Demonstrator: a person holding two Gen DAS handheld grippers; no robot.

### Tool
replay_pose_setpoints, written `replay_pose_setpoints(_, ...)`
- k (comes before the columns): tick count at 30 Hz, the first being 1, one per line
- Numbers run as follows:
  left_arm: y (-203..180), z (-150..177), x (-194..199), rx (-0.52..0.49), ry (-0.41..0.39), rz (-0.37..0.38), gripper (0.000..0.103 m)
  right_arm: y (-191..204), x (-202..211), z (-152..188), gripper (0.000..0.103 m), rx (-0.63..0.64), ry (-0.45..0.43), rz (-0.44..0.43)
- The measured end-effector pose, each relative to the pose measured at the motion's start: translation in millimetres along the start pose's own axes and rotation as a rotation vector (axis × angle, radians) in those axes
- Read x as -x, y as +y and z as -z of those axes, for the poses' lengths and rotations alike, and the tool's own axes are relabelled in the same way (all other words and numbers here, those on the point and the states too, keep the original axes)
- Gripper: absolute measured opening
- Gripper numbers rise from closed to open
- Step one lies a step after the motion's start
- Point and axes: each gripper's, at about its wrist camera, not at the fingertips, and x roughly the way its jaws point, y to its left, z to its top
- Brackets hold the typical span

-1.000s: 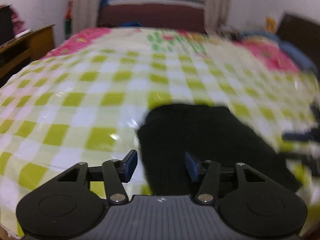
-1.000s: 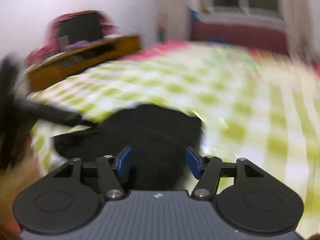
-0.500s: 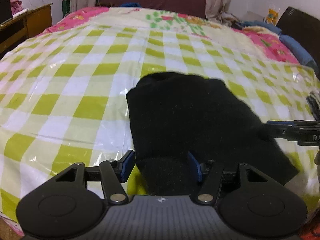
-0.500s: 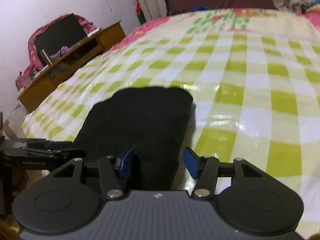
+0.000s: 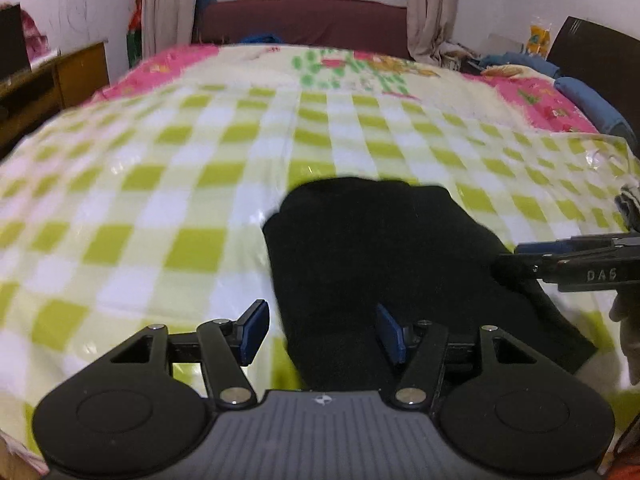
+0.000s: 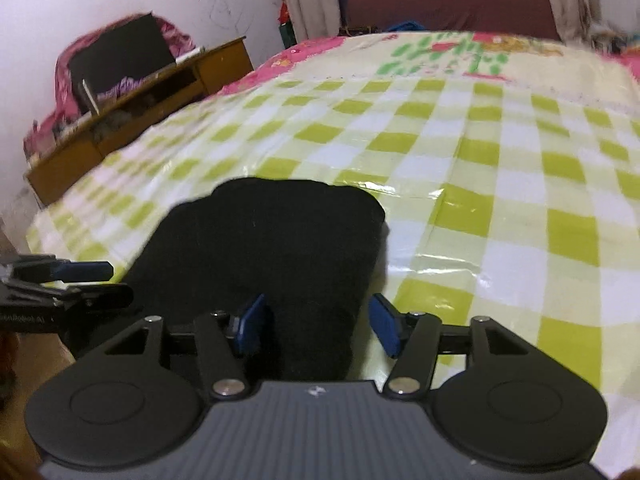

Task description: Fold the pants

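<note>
Left wrist view looks along the left gripper (image 5: 320,330), whose blue-padded jaws stand apart and have just been opening. The near left edge of the folded black pants (image 5: 384,264) lies in the gap between them, but neither pad presses on the cloth. The pants lie flat on the bed (image 5: 168,208), close to its near edge and about midway along it, on a glossy green-and-white checked plastic sheet (image 5: 120,184) that covers the near part of the bed. Beyond the sheet, a pink and cream printed bedspread (image 5: 360,68) runs toward the far edge, where a dark red headboard (image 5: 308,24) stands under a window with pale curtains (image 5: 168,4). The right gripper (image 5: 576,264) reaches in from the right border of this view, its fingers at the right edge of the pants.

Right wrist view shows the right gripper (image 6: 316,324) over the near right part of the pants (image 6: 264,256). Its jaws also stand apart, with black cloth lying in the gap; no pad is seen pressing on it. The right edge of the pants runs just inside the right pad. The left gripper (image 6: 68,280) enters from the left border, at the left edge of the pants. A brown wooden cabinet (image 6: 132,112) stands past the bed's left edge, against the white wall.
</note>
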Motion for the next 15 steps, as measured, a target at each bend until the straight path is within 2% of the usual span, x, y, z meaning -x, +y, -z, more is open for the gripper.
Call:
replay_pose_setpoints(3,9,3,-19,0.068,0.054,0.029,0.077,-13,-22,-1,0.065,-0.112,0.059,-0.074)
replay_pose_setpoints(4,9,8,-28,0.071,0.086,0.035,0.078,-15,-30,0,0.069,-0.13,0.071,-0.096)
replay_pose_setpoints(5,8,16,-34,0.074,0.103,0.025,0.081,-18,-36,2,0.069,-0.154,0.093,-0.111)
replay_pose_setpoints(7,10,25,-34,0.123,0.089,0.01,0.088,-21,-43,8,0.07,-0.197,0.11,-0.15)
replay_pose_setpoints(9,18,30,-37,0.205,0.109,0.034,0.091,-26,-47,13,0.069,-0.206,0.102,-0.175)
replay_pose_setpoints(11,19,30,-42,0.257,0.13,0.053,0.092,-32,-47,13,0.063,-0.233,0.099,-0.193)
replay_pose_setpoints(13,9,26,-44,0.229,0.134,0.057,0.092,-38,-39,12,0.048,-0.248,0.091,-0.213)
replay_pose_setpoints(15,-11,20,-48,0.177,0.137,0.077,0.094,-47,-31,13,0.042,-0.248,0.092,-0.226)
